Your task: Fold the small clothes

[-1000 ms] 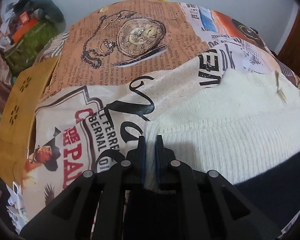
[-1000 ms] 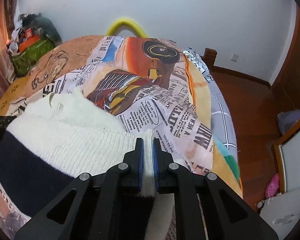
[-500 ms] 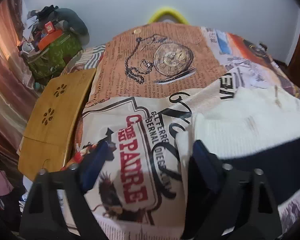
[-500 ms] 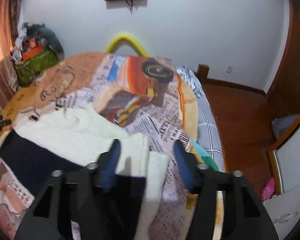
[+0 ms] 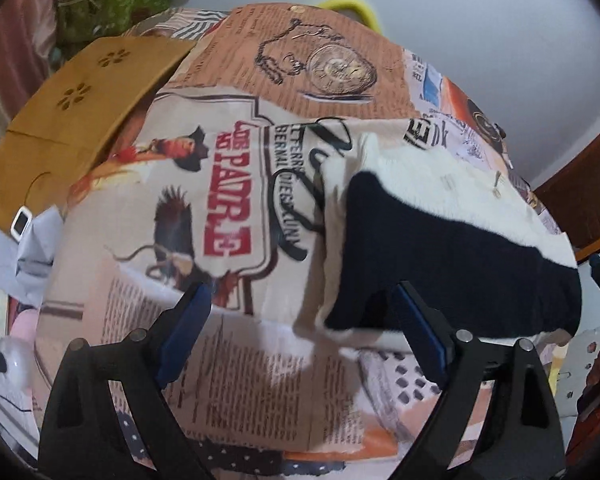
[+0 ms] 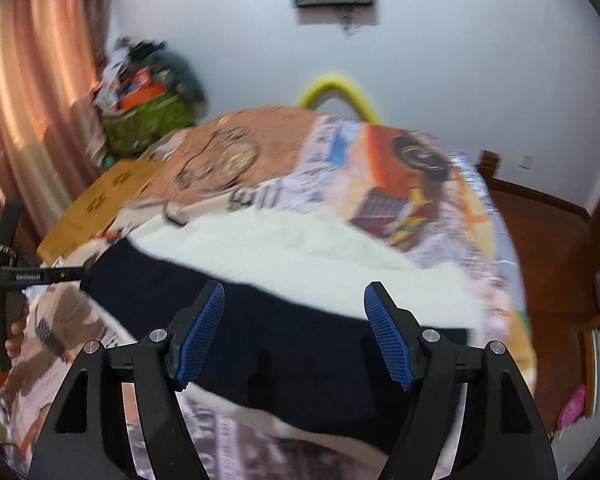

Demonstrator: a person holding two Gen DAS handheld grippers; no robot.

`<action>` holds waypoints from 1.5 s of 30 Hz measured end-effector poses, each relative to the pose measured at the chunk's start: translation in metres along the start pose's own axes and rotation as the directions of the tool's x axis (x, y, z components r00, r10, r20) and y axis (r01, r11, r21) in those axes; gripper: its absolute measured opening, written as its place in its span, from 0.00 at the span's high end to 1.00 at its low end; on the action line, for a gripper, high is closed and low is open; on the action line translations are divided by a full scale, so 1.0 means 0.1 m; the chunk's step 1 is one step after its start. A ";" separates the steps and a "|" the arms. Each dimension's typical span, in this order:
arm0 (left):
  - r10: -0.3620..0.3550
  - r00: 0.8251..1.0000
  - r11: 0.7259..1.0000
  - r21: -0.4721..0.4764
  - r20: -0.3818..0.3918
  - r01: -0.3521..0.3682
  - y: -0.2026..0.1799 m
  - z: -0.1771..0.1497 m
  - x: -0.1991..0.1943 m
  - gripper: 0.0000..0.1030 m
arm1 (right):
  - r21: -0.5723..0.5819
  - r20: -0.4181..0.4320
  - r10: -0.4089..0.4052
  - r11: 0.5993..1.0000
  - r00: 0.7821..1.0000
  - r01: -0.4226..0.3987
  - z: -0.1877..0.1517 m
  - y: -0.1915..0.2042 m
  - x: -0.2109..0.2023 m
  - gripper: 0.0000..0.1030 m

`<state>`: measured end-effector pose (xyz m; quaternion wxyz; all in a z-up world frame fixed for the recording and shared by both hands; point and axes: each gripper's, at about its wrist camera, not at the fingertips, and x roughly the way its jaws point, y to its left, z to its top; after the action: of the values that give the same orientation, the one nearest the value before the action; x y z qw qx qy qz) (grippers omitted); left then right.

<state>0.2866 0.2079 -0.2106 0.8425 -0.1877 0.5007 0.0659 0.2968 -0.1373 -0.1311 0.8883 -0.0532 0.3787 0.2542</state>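
Note:
A small cream and navy knit garment (image 5: 440, 232) lies folded on the printed bedspread (image 5: 220, 208), navy band toward me and cream part behind. My left gripper (image 5: 300, 328) is open and empty, raised just short of the garment's near left corner. In the right wrist view the same garment (image 6: 284, 280) lies ahead. My right gripper (image 6: 296, 328) is open and empty above the navy band. The left gripper's handle (image 6: 8, 276) shows at the left edge of that view.
A tan cardboard box (image 5: 72, 112) sits at the bed's left side. A green bag with piled items (image 6: 148, 116) stands by the curtain. A yellow hoop (image 6: 340, 92) rises behind the bed. Wooden floor (image 6: 552, 248) lies to the right.
Both grippers were shut on the garment's edges a second ago. They have opened, let the garment go, and pulled back and up from it.

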 end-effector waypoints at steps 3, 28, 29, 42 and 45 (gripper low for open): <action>0.013 1.000 1.000 -0.002 -0.009 -0.013 0.02 -0.08 0.01 0.11 | -0.029 -0.052 0.049 0.998 0.997 -0.050 -0.02 0.25 0.30 0.33; -0.346 0.938 0.873 -0.374 -0.027 0.311 -0.08 -0.03 0.63 0.13 | -0.107 -0.180 0.083 0.989 0.980 -0.104 -0.23 0.75 0.98 0.32; -0.322 0.947 0.885 -0.361 -0.020 0.294 -0.09 0.01 0.64 0.19 | -0.105 -0.179 0.086 0.989 0.980 -0.105 -0.23 0.75 0.98 0.32; -0.270 0.962 0.923 -0.275 0.040 0.270 -0.08 0.22 0.43 0.74 | -0.065 -0.174 0.117 0.989 0.978 -0.130 -0.21 0.69 0.88 0.32; -0.205 0.974 0.954 -0.202 0.098 0.221 -0.12 0.35 0.13 0.75 | -0.067 -0.159 0.115 0.990 0.981 -0.127 -0.21 0.67 0.79 0.32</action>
<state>0.3245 0.2095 -0.2038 0.8384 -0.3265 0.4351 0.0347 0.2970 -0.0531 -0.1945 0.8365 -0.0838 0.4387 0.3175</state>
